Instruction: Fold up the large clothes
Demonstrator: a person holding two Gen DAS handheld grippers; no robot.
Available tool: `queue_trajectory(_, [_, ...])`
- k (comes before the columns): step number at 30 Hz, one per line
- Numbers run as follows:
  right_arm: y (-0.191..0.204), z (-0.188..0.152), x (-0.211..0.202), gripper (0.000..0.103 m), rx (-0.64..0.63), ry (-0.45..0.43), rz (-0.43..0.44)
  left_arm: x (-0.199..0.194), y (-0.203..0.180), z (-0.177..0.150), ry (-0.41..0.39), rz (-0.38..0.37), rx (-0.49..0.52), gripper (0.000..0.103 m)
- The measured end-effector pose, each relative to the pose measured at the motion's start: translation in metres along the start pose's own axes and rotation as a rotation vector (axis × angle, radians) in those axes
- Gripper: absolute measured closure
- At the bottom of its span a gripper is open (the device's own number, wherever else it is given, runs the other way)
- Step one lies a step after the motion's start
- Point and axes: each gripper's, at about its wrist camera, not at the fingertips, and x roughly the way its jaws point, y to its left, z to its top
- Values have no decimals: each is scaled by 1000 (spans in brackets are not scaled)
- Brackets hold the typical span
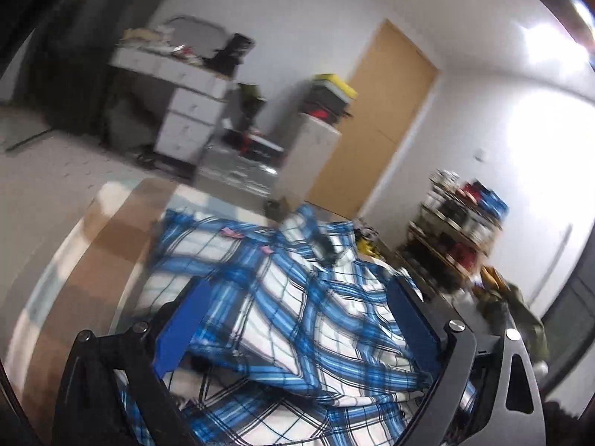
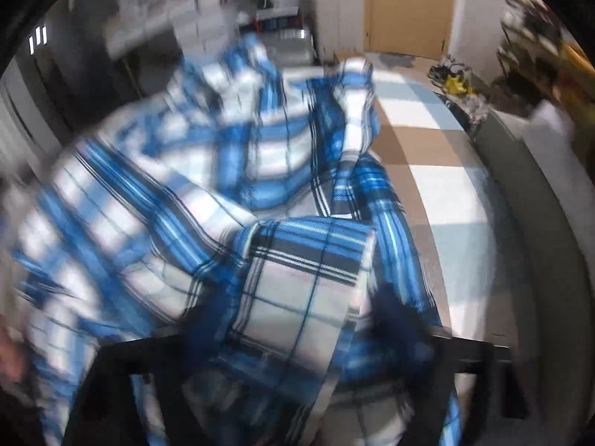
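Shirt (image 1: 297, 297), a big one with blue, white and black checks, lies crumpled on the worktop (image 1: 93, 252), which has a covering of brown, white and pale blue squares. The left tool (image 1: 297, 319) stands wide open over the cloth; its two blue fingers (image 1: 186, 323) are on either side of a fold and do not press on it. The right tool (image 2: 297, 319) points down into the shirt. A folded part of the cloth sits between its dark fingers, but the picture is blurred and I cannot tell if they grip it.
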Motion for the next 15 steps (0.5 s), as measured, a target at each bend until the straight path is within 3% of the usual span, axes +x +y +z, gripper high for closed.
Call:
queue_trajectory(1, [4,0,0,43,-5,-12,0,5,0,-3,16,2,8,10])
queue_trajectory(3, [16,2,-11,75,-28,-54,-35,12,-6,-7,36,24,37,10])
queue_trajectory(4, [21,3,-18,97,-47,-72,-77,15,-5,-11,43,24,50,10])
queue_trajectory(7, [29,6,-48,98,-82,-159,-46,16,-9,-13,36,46,78,10])
queue_trajectory(15, [12,42,-93,98,-58,-293,-126,13,-2,-24,56,87,122,10])
